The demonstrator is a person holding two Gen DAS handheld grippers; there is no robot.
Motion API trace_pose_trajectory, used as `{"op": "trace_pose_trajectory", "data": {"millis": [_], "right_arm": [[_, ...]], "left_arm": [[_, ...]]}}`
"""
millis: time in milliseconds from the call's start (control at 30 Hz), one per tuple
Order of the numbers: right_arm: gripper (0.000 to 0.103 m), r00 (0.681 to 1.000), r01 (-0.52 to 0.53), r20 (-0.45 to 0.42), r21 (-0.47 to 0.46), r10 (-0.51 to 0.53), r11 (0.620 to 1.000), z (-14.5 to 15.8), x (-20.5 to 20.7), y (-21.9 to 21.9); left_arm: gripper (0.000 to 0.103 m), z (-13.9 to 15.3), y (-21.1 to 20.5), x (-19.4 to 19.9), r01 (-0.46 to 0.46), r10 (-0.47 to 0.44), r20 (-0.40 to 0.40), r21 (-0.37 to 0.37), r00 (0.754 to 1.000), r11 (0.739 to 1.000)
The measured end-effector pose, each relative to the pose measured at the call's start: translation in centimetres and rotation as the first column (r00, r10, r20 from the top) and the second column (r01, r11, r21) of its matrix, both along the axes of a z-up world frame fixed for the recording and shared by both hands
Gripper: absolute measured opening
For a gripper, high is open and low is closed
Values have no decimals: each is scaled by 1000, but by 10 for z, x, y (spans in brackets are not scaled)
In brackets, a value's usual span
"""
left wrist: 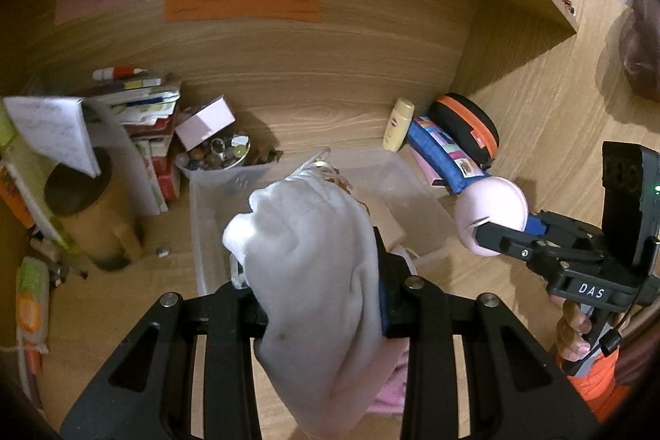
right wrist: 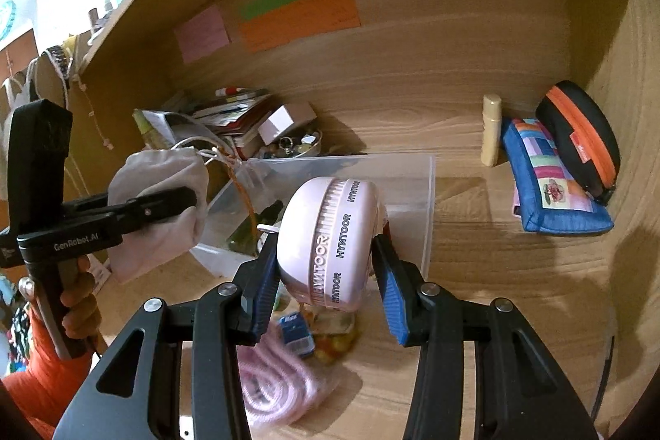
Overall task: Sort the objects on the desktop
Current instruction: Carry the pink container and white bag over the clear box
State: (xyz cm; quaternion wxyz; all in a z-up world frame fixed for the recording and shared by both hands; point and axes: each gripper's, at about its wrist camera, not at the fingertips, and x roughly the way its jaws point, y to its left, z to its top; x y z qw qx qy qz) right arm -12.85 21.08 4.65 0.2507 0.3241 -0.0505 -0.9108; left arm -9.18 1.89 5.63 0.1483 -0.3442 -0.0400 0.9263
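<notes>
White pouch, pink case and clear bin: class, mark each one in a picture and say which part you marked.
White pouch (left wrist: 305, 234), left wrist view, middle of the cloth.
Pink case (right wrist: 330, 242), right wrist view, ribbed band.
Clear bin (right wrist: 429, 209), right wrist view, right wall.

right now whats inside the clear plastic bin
In the clear plastic bin, the right wrist view shows a dark green bottle and an orange cord. The pink round case and white drawstring pouch cover the rest.
</notes>
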Motion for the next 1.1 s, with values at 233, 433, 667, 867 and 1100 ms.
{"op": "trace_pose_trajectory", "data": {"millis": [233,433,667,867,1100], "right_arm": [[41,999,25,38,40,-27,999,-16,-25,-2],[41,997,43,67,77,-48,996,-26,-39,-3],[41,996,41,74,123,-50,992,-36,-46,-9],[41,995,30,93,144,-44,989,-44,-56,-13],[41,994,35,96,162,-51,986,-44,-61,-13]], "left_arm": [[33,-14,8,-35,44,-43,23,-29,999,999],[33,-41,14,-69,63,-60,103,-28,993,998],[33,-55,20,-86,74,-71,123,-23,990,997],[33,-65,23,-95,79,-73,142,-31,987,996],[42,-76,23,-104,78,-71,189,-30,980,997]]}}
